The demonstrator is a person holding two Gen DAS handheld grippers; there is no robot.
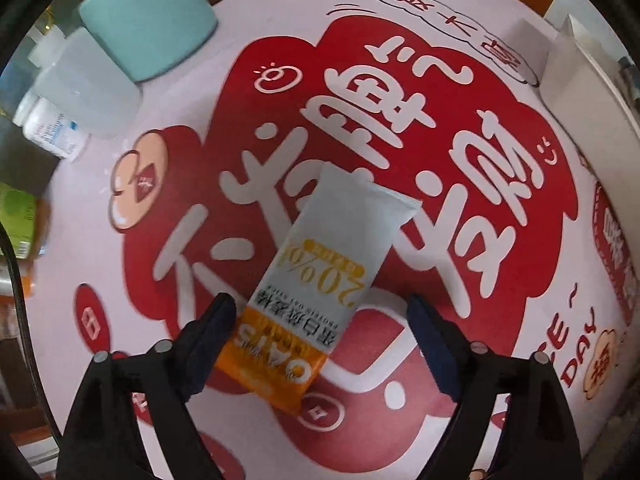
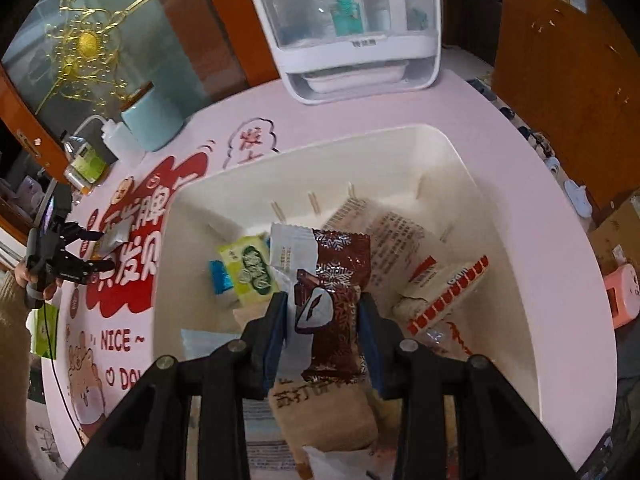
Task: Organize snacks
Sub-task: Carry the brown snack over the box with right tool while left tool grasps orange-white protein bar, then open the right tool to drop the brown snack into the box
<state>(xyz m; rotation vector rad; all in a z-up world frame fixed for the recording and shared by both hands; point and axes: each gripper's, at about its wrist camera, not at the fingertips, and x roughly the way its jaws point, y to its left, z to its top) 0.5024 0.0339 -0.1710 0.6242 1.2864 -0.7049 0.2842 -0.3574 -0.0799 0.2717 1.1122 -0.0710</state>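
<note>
In the left wrist view a white and orange oat bar packet (image 1: 316, 280) lies on the pink and red printed table mat (image 1: 400, 120). My left gripper (image 1: 320, 316) is open, its fingers on either side of the packet's orange end. In the right wrist view my right gripper (image 2: 324, 312) is shut on a brown and white snack packet (image 2: 332, 300) and holds it over the white bin (image 2: 480, 184). The bin holds several snack packets, among them a green one (image 2: 252, 268) and a red-edged one (image 2: 444, 292). My left gripper also shows far left (image 2: 106, 250).
A teal cup (image 1: 148, 20) and white bottles (image 1: 52, 120) stand at the mat's far left. A white box (image 1: 592, 112) is at the right. A white dispenser case (image 2: 352, 28) stands behind the bin. A pink object (image 2: 620, 296) lies right of it.
</note>
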